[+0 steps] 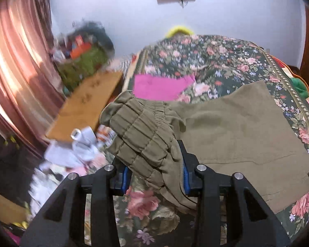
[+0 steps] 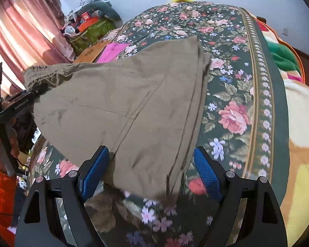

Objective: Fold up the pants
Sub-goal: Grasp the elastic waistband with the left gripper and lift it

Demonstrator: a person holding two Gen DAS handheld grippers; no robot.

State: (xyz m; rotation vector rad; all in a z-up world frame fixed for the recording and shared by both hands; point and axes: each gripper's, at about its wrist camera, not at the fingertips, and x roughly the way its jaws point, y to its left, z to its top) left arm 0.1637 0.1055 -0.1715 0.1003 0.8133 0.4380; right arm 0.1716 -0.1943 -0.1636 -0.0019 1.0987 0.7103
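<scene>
The olive pants (image 2: 121, 94) lie on the flowered bed cover (image 2: 234, 94). The left tongs (image 1: 154, 175) pinch the gathered waistband (image 1: 142, 131), lifted from the bed. The right tongs (image 2: 150, 175) stand spread around the pants' near end, pads not pressing it.

Home bedroom: floral bedspread (image 2: 232, 94) on bed, pink curtains (image 2: 20, 30), cluttered corner pile (image 2: 88, 24).

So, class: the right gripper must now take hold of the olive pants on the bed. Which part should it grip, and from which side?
Grip the layered corner of the pants lying between the right gripper pads, coming from the near bed edge. There the fabric narrows to a point that fits the open jaws. The left gripper already pinches the gathered waistband.
</scene>
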